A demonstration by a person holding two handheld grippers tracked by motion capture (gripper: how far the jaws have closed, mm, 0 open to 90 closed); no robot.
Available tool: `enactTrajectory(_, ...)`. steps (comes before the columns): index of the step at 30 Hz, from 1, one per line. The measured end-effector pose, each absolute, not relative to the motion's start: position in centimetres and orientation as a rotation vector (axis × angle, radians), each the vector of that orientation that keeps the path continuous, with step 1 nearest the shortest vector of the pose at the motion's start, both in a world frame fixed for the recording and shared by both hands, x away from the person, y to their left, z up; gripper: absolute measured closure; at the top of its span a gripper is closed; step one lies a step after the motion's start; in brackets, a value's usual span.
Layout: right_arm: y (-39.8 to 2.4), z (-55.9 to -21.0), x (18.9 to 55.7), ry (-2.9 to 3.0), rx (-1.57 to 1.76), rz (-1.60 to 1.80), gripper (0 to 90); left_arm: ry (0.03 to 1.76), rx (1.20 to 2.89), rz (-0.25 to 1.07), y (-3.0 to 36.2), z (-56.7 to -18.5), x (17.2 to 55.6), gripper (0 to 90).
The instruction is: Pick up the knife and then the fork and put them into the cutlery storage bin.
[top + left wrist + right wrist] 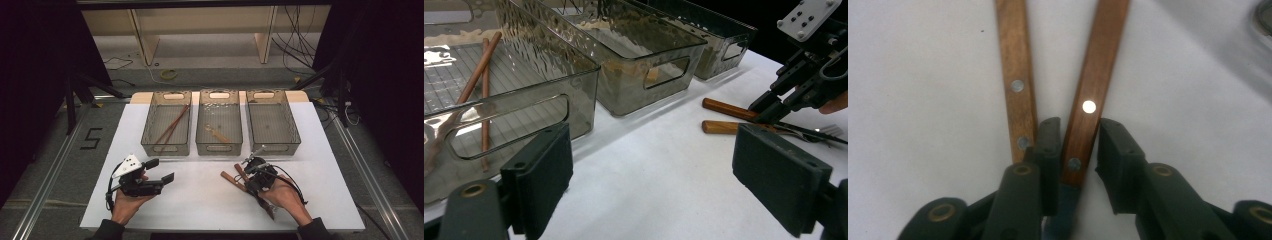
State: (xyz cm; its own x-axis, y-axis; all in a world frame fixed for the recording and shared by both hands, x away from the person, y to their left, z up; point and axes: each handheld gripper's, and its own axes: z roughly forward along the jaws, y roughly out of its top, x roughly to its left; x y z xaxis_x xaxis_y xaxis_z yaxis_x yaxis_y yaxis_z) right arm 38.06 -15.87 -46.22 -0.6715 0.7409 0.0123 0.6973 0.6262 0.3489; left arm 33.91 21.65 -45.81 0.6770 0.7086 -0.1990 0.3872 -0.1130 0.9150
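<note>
Right gripper [1074,150]: my jaws clench the right wooden handle [1093,95], beside its twin [1015,75].
Left gripper [659,180]: my jaws gape, empty, near the left bin [524,95].

- The high view hangs above my side of the white table [200,200], facing forward and down; my forearms enter from its bottom edge, the three bins [220,122] lie across the middle, and floor and shelving show beyond
- The left gripper view rides low on my left gripper [654,185], close to the tabletop, looking across it past the bin fronts toward my right gripper [774,107]
- The right gripper view looks almost straight down from very near, along its own jaws onto two wooden handles [1088,100]
- All three views share those handles; the first two also share the bins
</note>
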Motion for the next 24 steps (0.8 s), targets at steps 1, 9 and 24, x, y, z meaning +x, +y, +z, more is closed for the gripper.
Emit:
enactTrajectory(1, -15.9, -46.2, 38.1, 2.710, 1.209, 0.499, 74.6, 0.885, 1.731, 0.345, 21.6, -45.8, 33.9, 16.0)
enactTrajectory(9, -15.9, -46.2, 38.1, 2.706, 1.206, 0.499, 77.3, 0.883, 1.732, 0.347, 21.7, -45.8, 33.9, 16.0)
enactTrajectory(24, -16.6, -45.0, 38.0, 2.701, 1.185, 0.583, 77.7, 0.885, 1.728, 0.348, 21.7, -45.8, 33.9, 16.0)
